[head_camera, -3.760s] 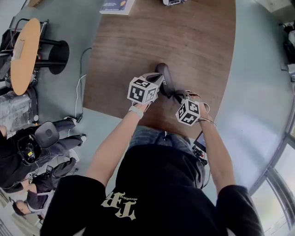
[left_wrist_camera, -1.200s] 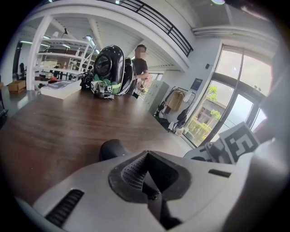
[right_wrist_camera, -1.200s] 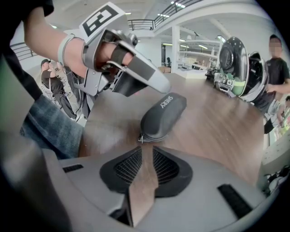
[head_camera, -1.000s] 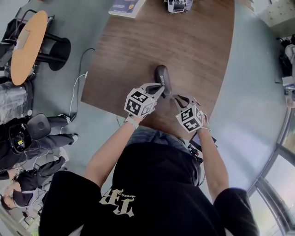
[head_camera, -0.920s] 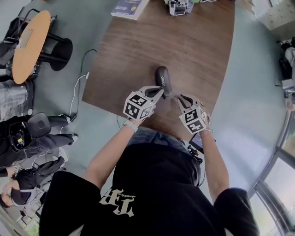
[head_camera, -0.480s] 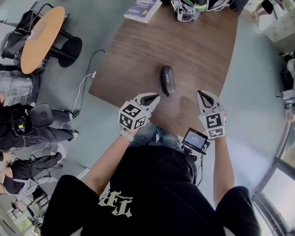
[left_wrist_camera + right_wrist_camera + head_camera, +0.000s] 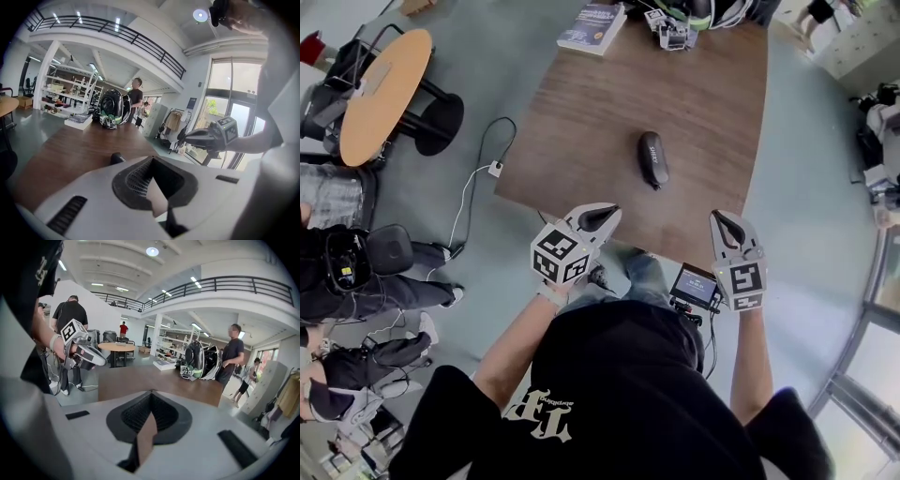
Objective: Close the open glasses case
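Observation:
The dark glasses case [image 7: 652, 157] lies closed on the brown wooden table [image 7: 694, 103], lengthwise away from me. Both grippers hang near the table's near edge, well apart from the case. My left gripper [image 7: 602, 217] is shut and holds nothing; it sits to the case's near left. My right gripper [image 7: 727, 227] is also shut and holds nothing, at the near right. In the left gripper view one end of the case [image 7: 117, 158] peeks over the shut left gripper [image 7: 152, 165], and the right gripper [image 7: 194, 137] shows at the right. The right gripper view shows the shut right gripper [image 7: 149, 420] and the left gripper [image 7: 91, 358].
A book [image 7: 592, 25] and some small gear [image 7: 672, 28] lie at the table's far end. A round orange table [image 7: 380, 89] and a floor cable with a plug [image 7: 495, 169] are at the left. People stand at the far left. A small screen [image 7: 695, 285] hangs at my waist.
Both grippers have drawn back from the case toward me and spread apart. The case stays closed on the table, no longer touched.

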Motion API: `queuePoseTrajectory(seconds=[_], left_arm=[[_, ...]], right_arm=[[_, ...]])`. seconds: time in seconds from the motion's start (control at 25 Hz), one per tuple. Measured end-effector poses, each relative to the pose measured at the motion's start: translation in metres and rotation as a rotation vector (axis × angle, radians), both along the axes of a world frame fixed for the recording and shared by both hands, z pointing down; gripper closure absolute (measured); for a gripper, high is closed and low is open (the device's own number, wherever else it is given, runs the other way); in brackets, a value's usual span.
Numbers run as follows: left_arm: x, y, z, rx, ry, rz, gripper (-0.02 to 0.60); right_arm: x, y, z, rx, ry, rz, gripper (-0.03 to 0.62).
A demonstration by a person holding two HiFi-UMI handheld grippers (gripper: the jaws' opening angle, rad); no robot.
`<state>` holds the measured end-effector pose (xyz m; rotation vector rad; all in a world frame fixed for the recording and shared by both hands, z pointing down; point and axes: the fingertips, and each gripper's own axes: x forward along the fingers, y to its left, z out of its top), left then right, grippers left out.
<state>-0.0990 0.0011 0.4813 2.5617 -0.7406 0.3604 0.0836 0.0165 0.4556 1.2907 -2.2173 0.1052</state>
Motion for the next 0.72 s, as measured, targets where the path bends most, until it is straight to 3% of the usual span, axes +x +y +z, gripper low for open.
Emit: queuePoseTrajectory(seconds=[0.44, 0.72], left_arm=[[-0.067, 0.079, -0.017, 0.015, 0.079, 0.057, 0.577], [-0.061, 0.101, -0.036, 0.034, 0.135, 0.103, 0.577]], right_arm=[[-0.073, 0.104, -0.023, 0.013, -0.037, 0.121, 0.606], [-0.073, 0.157, -0.039, -0.019, 0.007, 0.202, 0.606]])
